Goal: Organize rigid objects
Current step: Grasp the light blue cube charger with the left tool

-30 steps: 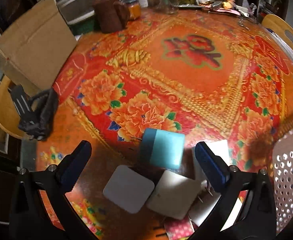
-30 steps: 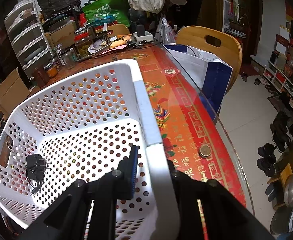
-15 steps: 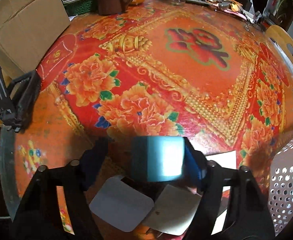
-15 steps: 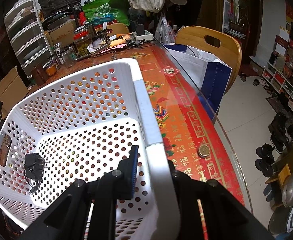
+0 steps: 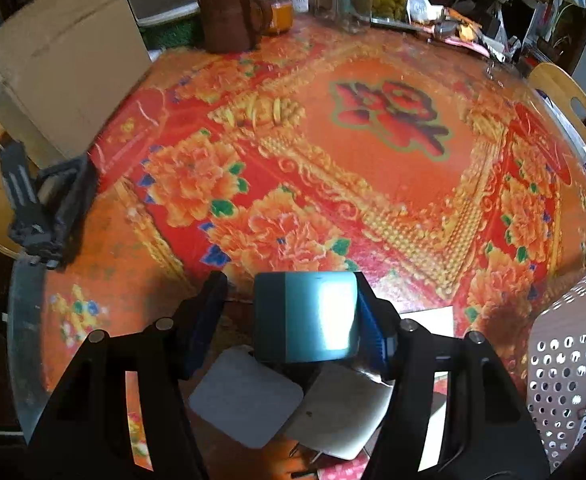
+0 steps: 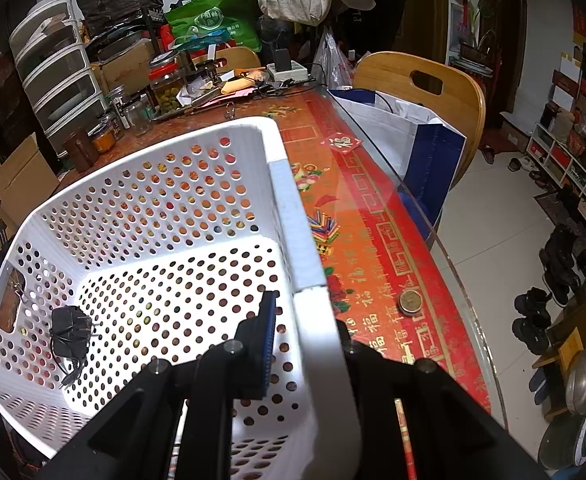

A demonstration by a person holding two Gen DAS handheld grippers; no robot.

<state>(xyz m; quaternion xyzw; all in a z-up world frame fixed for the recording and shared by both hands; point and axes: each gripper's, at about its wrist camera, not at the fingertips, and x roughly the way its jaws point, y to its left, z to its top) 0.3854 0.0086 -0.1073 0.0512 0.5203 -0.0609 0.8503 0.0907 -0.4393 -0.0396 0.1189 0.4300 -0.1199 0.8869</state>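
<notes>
The left gripper (image 5: 289, 312) points steeply down at the near edge of the table, which is covered by a red and orange floral cloth (image 5: 373, 152). Between its two black fingers sits a teal, box-shaped rigid object with a glossy face (image 5: 307, 316). The jaws are closing: the right blue pad (image 5: 371, 328) lies against the box's right side, while a gap shows between the left pad (image 5: 209, 316) and the box's left side. The grip is therefore not yet complete. The box sits partly over two flat grey square tiles with rounded corners (image 5: 249, 396), with white paper just to the right.

The right gripper (image 6: 305, 336) is clamped on the near right rim of the white perforated plastic basket (image 6: 153, 184) — one finger inside the wall, the other outside. A small black adapter with a cord (image 6: 69, 326) lies in the basket's near left corner.

Failure modes from this position:
- One-sided contact may push the box leftward or twist it before the left pad arrives, so the grip could land off-centre.
- The glossy faces look slippery; a shallow or skewed hold could let the box slip out on lifting.
- A sliding box may drag the tiles beneath it out of place.
- If the basket hold slackens, the basket could shift away from the drop point.
</notes>
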